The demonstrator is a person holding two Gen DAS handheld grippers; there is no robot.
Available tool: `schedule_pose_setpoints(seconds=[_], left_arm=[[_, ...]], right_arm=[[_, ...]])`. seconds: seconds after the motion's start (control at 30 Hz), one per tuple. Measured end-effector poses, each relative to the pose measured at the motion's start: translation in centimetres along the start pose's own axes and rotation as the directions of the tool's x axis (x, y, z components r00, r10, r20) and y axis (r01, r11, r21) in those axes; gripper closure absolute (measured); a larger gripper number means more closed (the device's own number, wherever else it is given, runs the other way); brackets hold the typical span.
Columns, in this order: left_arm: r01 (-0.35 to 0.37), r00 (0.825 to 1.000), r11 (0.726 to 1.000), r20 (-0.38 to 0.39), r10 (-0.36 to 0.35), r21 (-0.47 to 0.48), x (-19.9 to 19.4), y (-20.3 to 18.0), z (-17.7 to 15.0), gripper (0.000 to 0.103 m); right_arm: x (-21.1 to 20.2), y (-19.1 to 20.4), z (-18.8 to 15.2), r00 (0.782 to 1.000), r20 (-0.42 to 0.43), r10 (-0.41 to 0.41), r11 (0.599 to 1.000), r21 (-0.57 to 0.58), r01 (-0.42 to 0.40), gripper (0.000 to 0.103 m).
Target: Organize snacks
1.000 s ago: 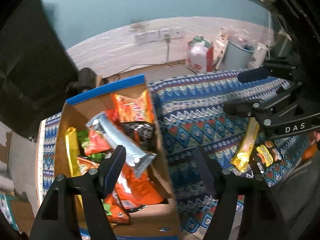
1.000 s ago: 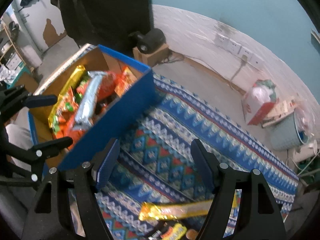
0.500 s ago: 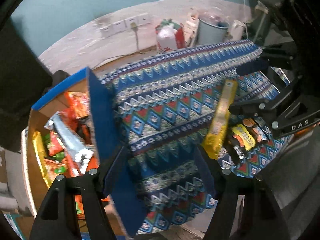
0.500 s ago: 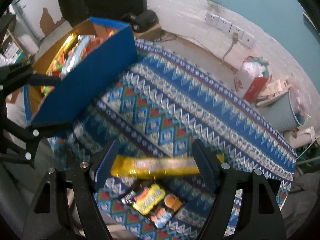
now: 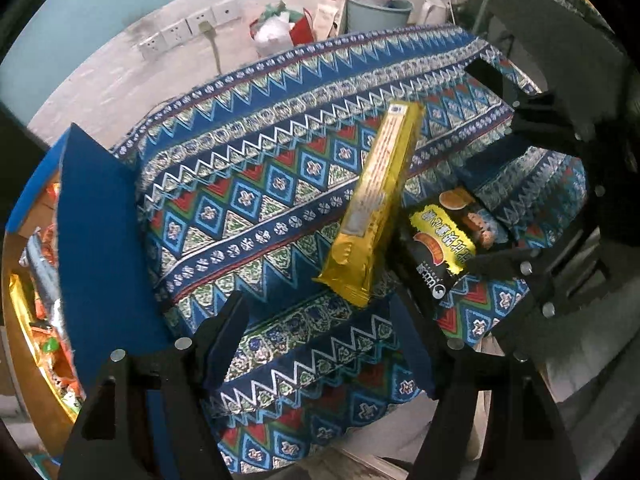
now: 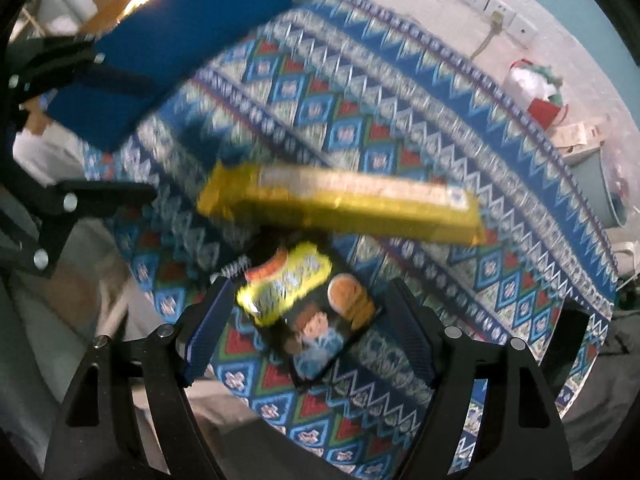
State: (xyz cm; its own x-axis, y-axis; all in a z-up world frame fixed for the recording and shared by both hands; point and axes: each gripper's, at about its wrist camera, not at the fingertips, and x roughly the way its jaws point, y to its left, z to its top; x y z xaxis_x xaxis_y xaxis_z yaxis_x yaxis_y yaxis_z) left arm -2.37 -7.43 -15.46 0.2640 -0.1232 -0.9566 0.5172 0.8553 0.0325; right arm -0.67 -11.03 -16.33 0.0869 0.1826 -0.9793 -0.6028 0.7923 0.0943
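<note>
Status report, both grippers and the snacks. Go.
Left gripper open, empty. Right gripper open, just widening, over black snack pack. Yellow bar beside it. Nothing blocking.

Snacks on my bench
Long bar [image 5: 378, 200] lies centre frame, pouch [image 5: 444, 248] touching its right, box [image 5: 92, 240] far left.

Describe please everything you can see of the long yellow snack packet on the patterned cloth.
The long yellow snack packet is a slim bar-shaped pack in shiny gold-yellow foil with crimped ends and a pale printed panel along its length. It looks sealed and lies flat on the patterned cloth. One edge sits against or slightly over the black snack bag; which one cannot be told. No gripper touches it: the left gripper stands open just short of its near end.
</note>
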Motion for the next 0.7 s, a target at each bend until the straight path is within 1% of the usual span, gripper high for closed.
schedule_pose_setpoints(seconds=[0.17,0.2,0.37,0.57,0.7], left_arm=[[0.01,1.0,1.0,-0.028,-0.01,-0.016,1.3,0.4,0.1,0.029],[0.011,0.999,1.0,-0.034,-0.011,-0.019,1.6,0.4,0.1,0.029],[0.017,0.998,0.998,-0.058,-0.02,-0.052,2.7,1.2,0.3,0.029],[0.023,0.997,0.997,-0.07,-0.029,-0.079,3.7,2.0,0.9,0.029],[0.029,0.997,0.996,-0.07,-0.035,-0.082,4.1,2.2,1.7,0.029]], right_arm=[[1.9,0.6,-0.8,0.999,-0.049,-0.011,0.999,-0.039,0.009,0.025],[2.2,0.7,-0.7,0.995,-0.095,-0.018,0.998,-0.062,0.012,0.025],[3.6,1.1,-0.3,0.995,-0.099,-0.019,0.997,-0.083,0.01,0.025],[5.6,0.3,0.9,0.994,-0.113,-0.011,0.999,-0.05,0.005,0.025],[6.8,-0.7,1.3,0.993,-0.119,0.026,1.0,0.009,-0.025,0.025]])
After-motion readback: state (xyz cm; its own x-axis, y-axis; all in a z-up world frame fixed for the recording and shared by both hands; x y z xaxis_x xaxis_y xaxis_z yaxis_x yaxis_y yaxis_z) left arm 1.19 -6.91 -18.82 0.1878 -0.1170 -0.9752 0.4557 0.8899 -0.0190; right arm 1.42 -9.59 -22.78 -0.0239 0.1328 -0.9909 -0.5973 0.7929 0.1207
